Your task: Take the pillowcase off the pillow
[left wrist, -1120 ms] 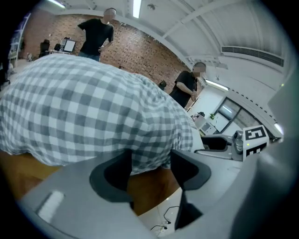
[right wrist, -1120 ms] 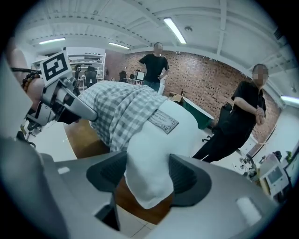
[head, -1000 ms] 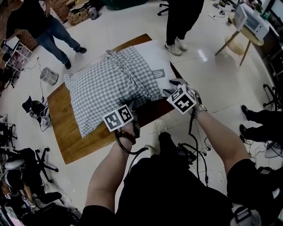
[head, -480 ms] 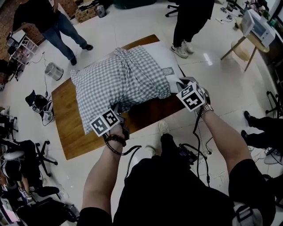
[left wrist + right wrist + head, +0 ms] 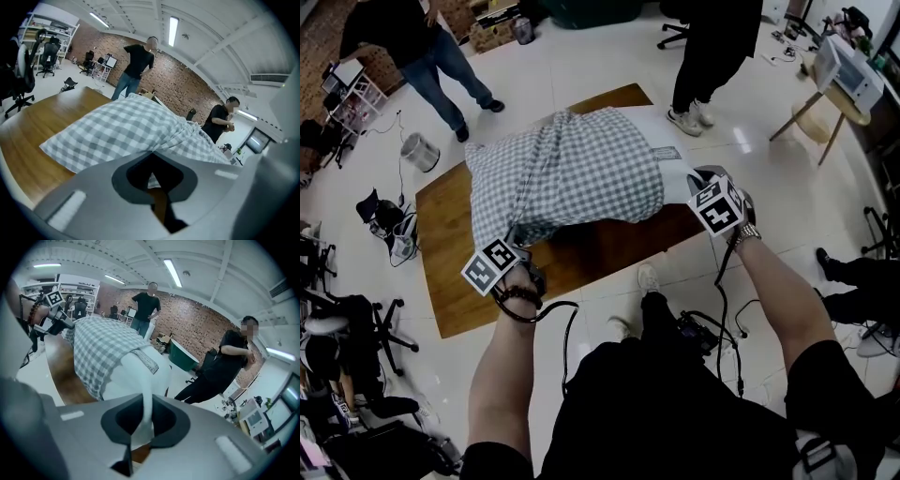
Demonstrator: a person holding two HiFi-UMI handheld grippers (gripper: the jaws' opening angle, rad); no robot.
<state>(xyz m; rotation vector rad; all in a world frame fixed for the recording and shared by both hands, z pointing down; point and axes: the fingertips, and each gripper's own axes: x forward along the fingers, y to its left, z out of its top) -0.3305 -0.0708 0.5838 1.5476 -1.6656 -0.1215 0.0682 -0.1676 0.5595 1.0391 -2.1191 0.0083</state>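
Checked grey-and-white cotton: the pillowcase (image 5: pixel 572 173) covers most of the pillow (image 5: pixel 672 167), and both lie on the wooden table (image 5: pixel 450 248).

Long axis runs left to right. The case's open mouth points right, where bare white pillow sticks out.

Left gripper (image 5: pixel 515 246): jaws together, pinching the near-left corner of the pillowcase at its closed end. The cloth is drawn to a peak toward it.

Right gripper (image 5: pixel 695 180): jaws have just been closing and are clamped on a fold of white pillow at the near-right end.

Both tools sit on the near side, at opposite ends of the axis.

Judgement: the next pull should go along that axis, with the left gripper hauling the case leftward while the right anchors the pillow.

Risk: either thin pinch may slip.
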